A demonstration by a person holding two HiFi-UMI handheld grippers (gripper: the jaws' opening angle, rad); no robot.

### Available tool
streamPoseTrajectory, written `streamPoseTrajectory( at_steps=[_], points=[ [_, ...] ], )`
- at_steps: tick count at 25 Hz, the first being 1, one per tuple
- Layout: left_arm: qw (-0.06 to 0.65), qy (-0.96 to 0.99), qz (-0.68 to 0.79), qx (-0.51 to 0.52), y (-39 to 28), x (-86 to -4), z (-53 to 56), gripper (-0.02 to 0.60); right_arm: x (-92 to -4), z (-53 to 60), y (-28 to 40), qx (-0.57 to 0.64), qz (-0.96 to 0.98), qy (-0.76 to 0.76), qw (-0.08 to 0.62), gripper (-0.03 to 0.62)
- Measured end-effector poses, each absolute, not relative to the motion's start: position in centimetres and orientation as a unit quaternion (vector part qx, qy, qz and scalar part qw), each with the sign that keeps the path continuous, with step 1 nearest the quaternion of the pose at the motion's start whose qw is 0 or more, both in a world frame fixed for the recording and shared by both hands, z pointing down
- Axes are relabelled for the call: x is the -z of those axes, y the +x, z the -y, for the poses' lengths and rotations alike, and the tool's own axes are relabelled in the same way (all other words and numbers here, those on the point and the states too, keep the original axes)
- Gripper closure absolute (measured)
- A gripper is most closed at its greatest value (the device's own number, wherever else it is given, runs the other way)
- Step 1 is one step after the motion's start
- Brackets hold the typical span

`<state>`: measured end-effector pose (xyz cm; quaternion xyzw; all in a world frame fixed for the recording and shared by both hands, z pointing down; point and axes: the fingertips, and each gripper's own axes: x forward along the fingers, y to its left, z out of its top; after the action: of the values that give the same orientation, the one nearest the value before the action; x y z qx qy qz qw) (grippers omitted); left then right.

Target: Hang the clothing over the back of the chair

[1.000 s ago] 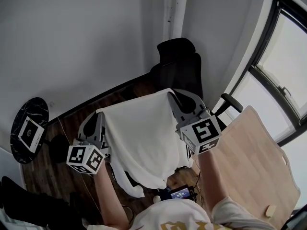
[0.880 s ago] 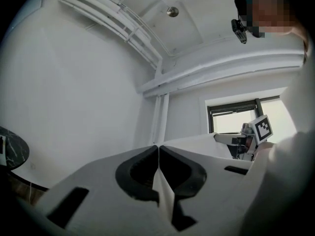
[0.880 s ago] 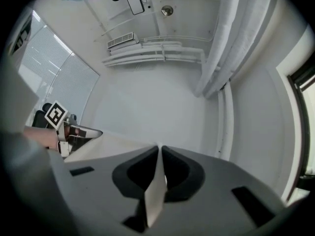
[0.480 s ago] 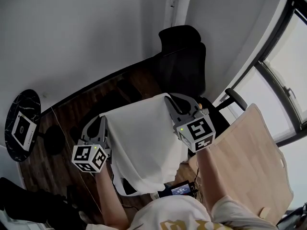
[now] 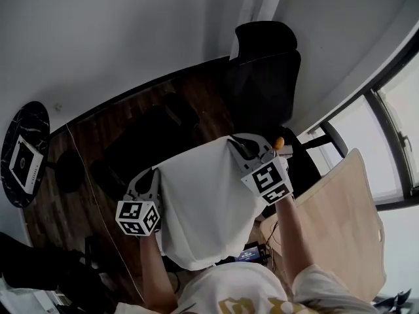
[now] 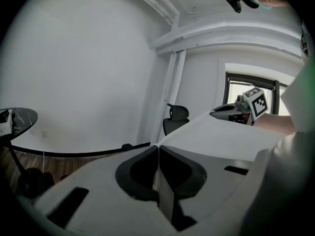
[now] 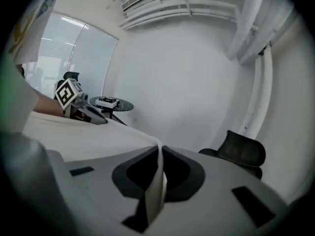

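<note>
The clothing (image 5: 208, 208), a white garment, is held spread in the air between the two grippers, in front of the person. Its top edge is drawn into a line from one gripper to the other, and the rest hangs down toward the person's chest. The left gripper (image 5: 154, 173) is closed on one upper corner of the cloth, which is pinched between its jaws. The right gripper (image 5: 233, 140) is clamped on the other corner (a fold of white cloth stands between its jaws). The chair (image 5: 265, 70), black and high-backed, stands beyond the grippers by the wall, apart from the clothing. A round dark table (image 5: 23, 152) is seen at the left, and a light wooden table (image 5: 347, 227) at the right by the window.
</note>
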<state>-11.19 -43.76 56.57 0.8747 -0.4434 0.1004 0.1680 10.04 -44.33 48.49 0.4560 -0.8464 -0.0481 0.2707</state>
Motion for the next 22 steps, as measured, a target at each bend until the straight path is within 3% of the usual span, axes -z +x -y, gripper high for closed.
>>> streamPoseTrajectory(
  at_steps=[11, 18, 22],
  points=[
    [0.16, 0.872, 0.384, -0.257, -8.6, -65.3, 42.0, 0.557, -55.1, 46.1, 10.9, -0.097, 0.899, 0.365, 0.221, 0.554],
    [0.179, 0.873, 0.324, -0.318, -7.1, -69.0, 39.5, 0.555, -57.8, 45.3, 11.4, -0.06, 0.888, 0.326, 0.319, 0.53],
    [0.181, 0.875, 0.26, -0.367, -5.7, -70.7, 37.6, 0.555, -59.3, 44.2, 11.8, -0.072, 0.884, 0.328, 0.324, 0.545]
  ],
)
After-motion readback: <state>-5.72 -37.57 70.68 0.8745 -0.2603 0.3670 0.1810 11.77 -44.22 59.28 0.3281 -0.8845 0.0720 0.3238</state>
